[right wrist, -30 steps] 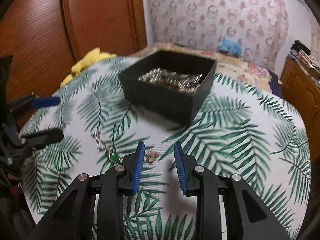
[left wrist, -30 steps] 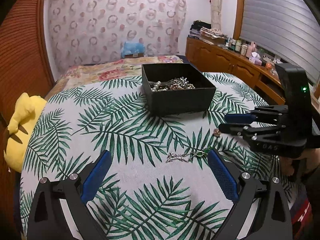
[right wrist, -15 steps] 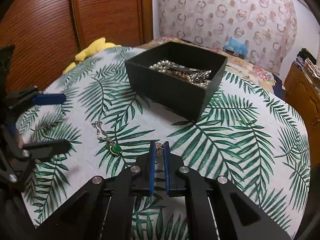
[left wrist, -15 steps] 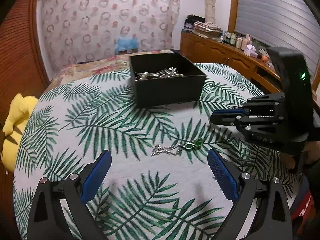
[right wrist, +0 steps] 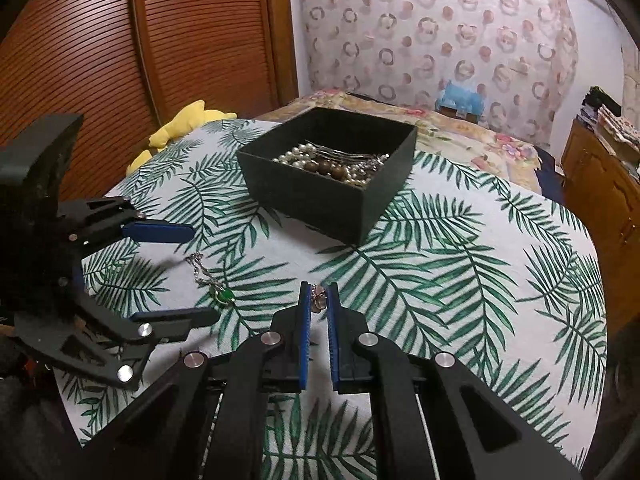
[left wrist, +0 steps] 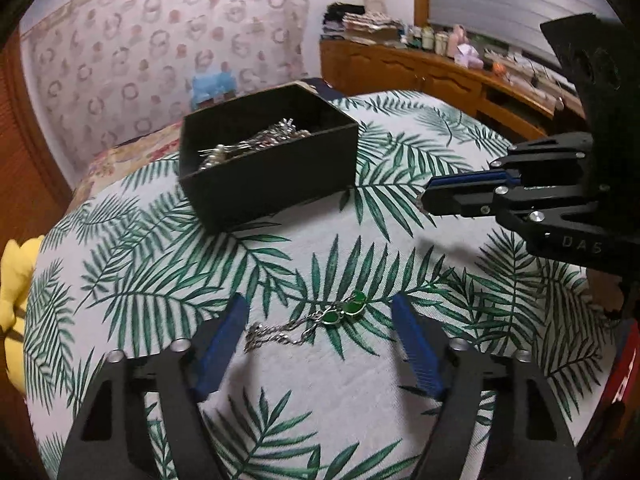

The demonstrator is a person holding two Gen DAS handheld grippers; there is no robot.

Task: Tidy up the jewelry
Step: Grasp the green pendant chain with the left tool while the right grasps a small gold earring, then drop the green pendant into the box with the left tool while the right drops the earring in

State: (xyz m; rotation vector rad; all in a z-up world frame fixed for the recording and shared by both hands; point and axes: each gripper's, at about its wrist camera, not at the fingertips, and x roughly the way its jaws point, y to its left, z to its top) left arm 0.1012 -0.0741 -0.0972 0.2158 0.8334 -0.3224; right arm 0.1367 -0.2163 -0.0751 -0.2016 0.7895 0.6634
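right gripper (right wrist: pixel 319 300): pinched down on a small rose-gold earring (right wrist: pixel 319 301), held up off the cloth
left gripper (left wrist: pixel 320 316): spread wide, low over the chain
tablecloth (right wrist: pixel 460 280): palm-leaf print, everything is laid on it
black box (right wrist: pixel 332 196): parked further back, packed with pearls and brown beads
green-stone chain (left wrist: pixel 316 322): left lying on the cloth between the left fingers, untouched

Small rose-gold piece (right wrist: pixel 318 302) between the right gripper's (right wrist: pixel 319 300) pads, too tiny to identify; yellow plush (left wrist: pixel 14 280) half cut off.
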